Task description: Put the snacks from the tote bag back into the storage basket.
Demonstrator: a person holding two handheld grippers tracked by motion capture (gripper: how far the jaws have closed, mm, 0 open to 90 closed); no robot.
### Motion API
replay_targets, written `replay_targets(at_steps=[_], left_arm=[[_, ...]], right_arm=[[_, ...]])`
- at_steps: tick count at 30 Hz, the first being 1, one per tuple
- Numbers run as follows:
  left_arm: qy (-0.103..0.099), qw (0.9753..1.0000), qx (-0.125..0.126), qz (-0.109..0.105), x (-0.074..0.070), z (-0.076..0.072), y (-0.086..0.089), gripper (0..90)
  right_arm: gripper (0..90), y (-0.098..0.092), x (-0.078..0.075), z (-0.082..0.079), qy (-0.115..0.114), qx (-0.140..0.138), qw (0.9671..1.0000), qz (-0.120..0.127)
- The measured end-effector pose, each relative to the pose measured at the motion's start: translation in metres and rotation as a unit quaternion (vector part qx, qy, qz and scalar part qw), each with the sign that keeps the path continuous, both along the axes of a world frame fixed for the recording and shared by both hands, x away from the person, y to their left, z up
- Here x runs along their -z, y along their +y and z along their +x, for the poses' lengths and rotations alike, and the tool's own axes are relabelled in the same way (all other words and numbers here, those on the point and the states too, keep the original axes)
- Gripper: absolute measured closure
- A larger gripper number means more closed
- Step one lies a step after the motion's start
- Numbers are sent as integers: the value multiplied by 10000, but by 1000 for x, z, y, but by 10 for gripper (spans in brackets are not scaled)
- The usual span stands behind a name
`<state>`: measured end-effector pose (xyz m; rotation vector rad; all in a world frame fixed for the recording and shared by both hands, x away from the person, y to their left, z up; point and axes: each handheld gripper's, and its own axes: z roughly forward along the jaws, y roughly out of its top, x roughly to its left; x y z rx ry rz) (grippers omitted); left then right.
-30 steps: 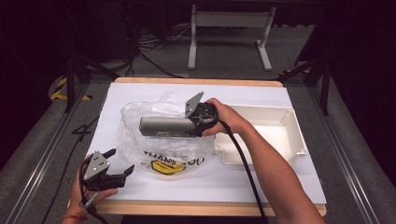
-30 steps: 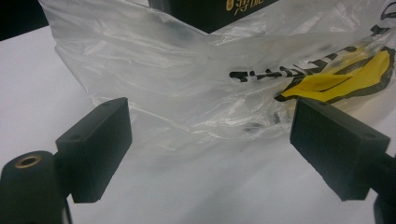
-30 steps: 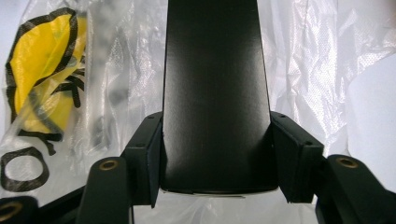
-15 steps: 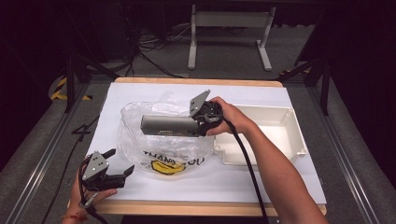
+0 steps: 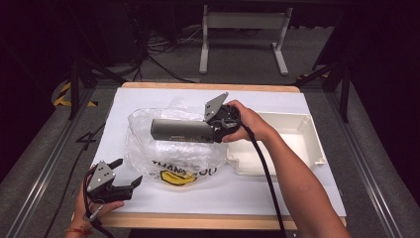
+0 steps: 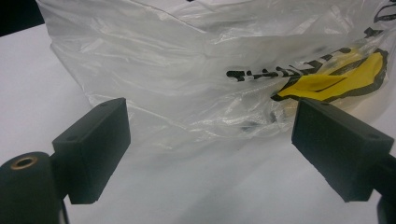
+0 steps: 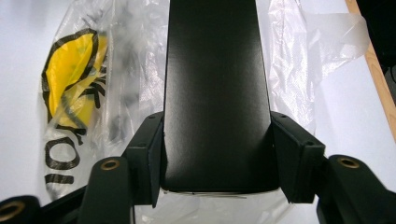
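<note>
My right tool (image 7: 217,163) clenched on long dark block (image 5: 183,130), held over plastic bag (image 5: 168,148) at counter (image 5: 317,193) centre. My left tool (image 5: 121,184) released, at near-left corner beside bag.

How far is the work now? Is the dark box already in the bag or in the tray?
Neither yet. The right gripper is clamped on the dark grey box, holding it over the clear plastic bag. The white tray looks empty. The left gripper is open, facing the bag, gripping nothing. Where the box goes cannot be told.
</note>
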<state>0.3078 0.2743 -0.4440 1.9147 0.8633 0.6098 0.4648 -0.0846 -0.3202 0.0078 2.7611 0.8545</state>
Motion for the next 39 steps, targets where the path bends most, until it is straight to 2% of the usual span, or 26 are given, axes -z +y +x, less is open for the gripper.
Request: replay_targets(at_steps=[11,20,29,39], left_arm=[[-13,10000,-27,47,0,-1,0,130],[31,10000,-68,6,1,1,2,130],[40,10000,-66,4,1,0,2,130],[53,10000,-37,1,1,1,0,130]], right_arm=[[431,-9,-8,-5,-41,58,10000,19],[431,-19,-10,-6,-58,127,9999,-65],[431,-30,-19,-9,-87,166,9998,50],[431,-42,-27,-14,-166,232,9996,29]])
